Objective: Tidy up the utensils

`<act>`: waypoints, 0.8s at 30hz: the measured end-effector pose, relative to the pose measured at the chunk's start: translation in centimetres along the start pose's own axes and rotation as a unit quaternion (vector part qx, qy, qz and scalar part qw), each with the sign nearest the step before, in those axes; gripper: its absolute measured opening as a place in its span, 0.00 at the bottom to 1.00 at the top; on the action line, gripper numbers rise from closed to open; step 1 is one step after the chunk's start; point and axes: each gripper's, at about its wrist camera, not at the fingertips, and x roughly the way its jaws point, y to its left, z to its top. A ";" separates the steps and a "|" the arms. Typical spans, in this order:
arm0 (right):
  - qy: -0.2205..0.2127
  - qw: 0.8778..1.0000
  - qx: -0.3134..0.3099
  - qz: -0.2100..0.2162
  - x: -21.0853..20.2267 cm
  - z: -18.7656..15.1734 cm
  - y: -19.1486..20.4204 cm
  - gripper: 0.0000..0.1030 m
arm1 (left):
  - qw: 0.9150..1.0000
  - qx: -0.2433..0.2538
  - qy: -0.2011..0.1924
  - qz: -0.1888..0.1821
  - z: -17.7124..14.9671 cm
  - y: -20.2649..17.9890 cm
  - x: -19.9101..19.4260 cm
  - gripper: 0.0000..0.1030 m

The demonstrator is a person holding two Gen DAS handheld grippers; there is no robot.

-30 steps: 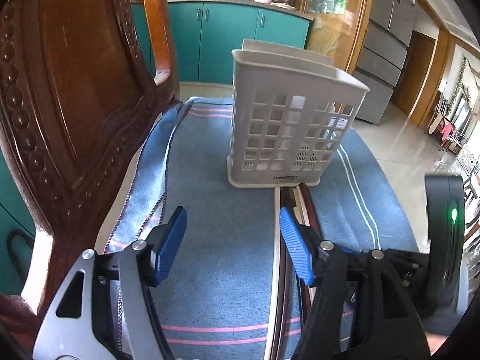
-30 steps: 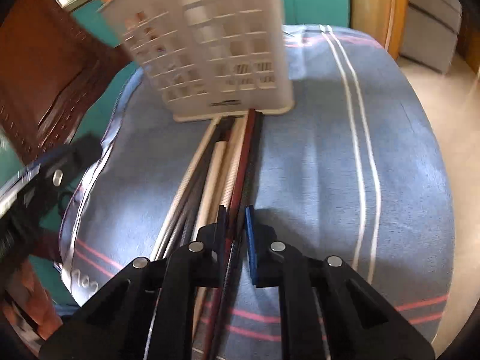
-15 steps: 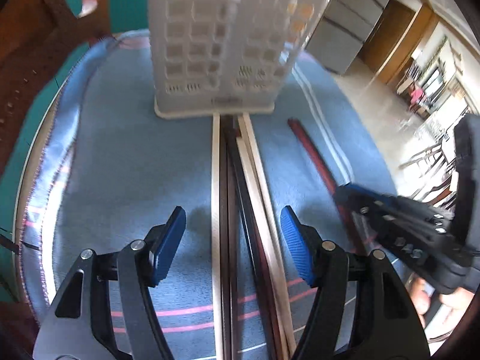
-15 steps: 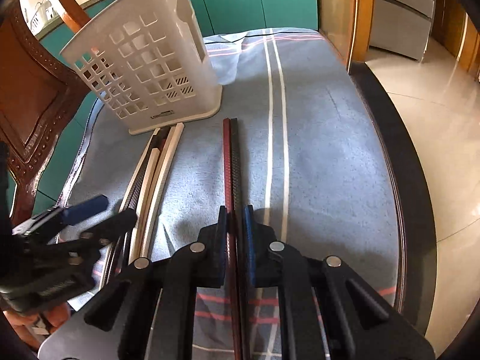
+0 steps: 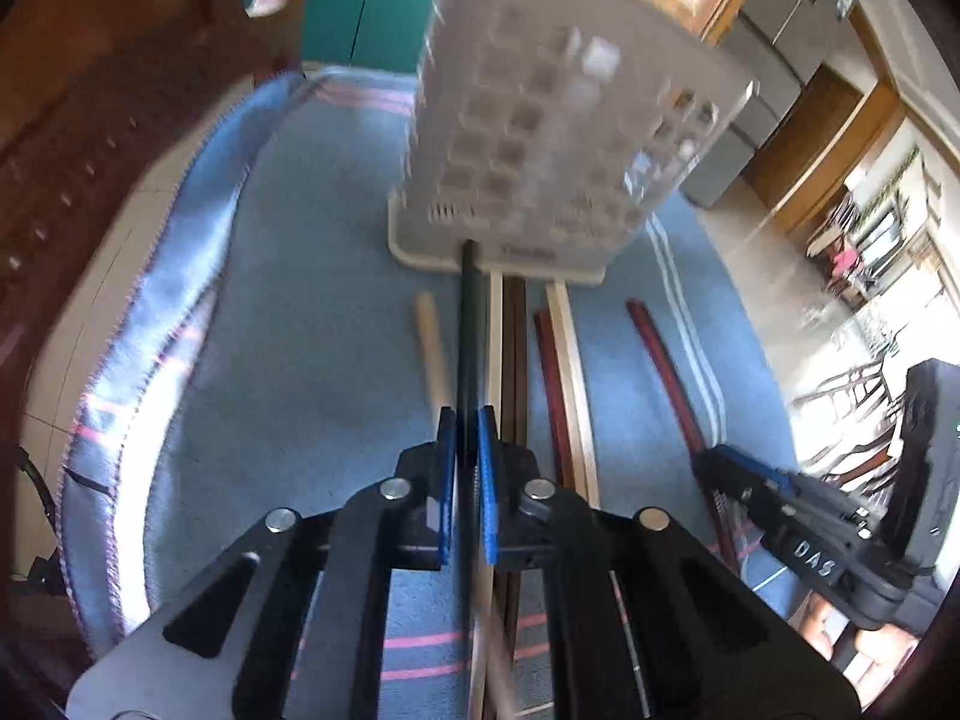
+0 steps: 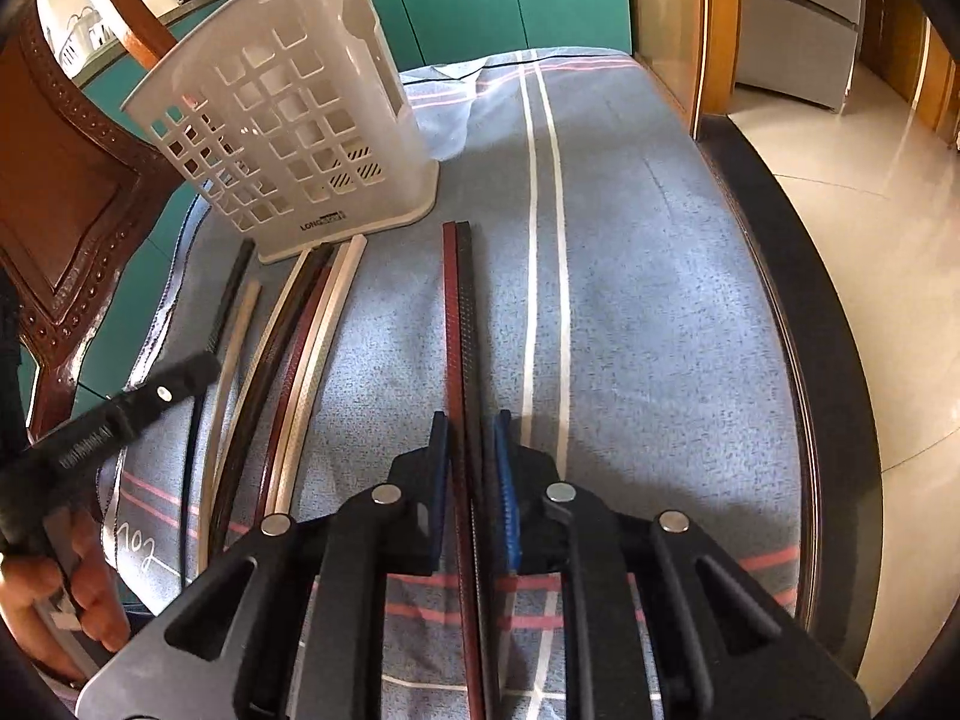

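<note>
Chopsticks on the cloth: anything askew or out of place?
Yes. One pale chopstick lies apart, angled left of the bundle below the basket. The basket holds no chopsticks that I can see. No damage shows.

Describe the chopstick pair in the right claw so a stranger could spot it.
Start at the white utensil basket on the blue cloth. Right of the bundle fanned at its base, a dark red and black chopstick pair lies apart, clamped in the right claw.
</note>
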 end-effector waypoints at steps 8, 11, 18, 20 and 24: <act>-0.016 1.000 -0.008 -0.022 -0.6 1.4 -0.2 0.17 | 1.000 -0.006 0.001 0.027 0.1 0.1 0.1 0.21; -0.006 0.999 -0.020 -0.035 0.2 1.6 0.1 0.17 | 0.999 -0.006 0.007 0.042 -0.1 0.6 0.1 0.32; -0.003 0.999 -0.021 -0.037 1.2 2.3 0.4 0.18 | 0.998 -0.020 0.020 0.060 -0.7 1.4 0.4 0.35; 0.000 0.999 -0.020 -0.036 1.4 2.6 0.3 0.18 | 0.998 -0.018 0.020 0.063 -0.9 1.4 0.4 0.35; -0.003 0.999 -0.030 -0.040 1.3 2.6 0.6 0.18 | 0.998 -0.013 0.018 0.066 -0.9 0.9 0.6 0.37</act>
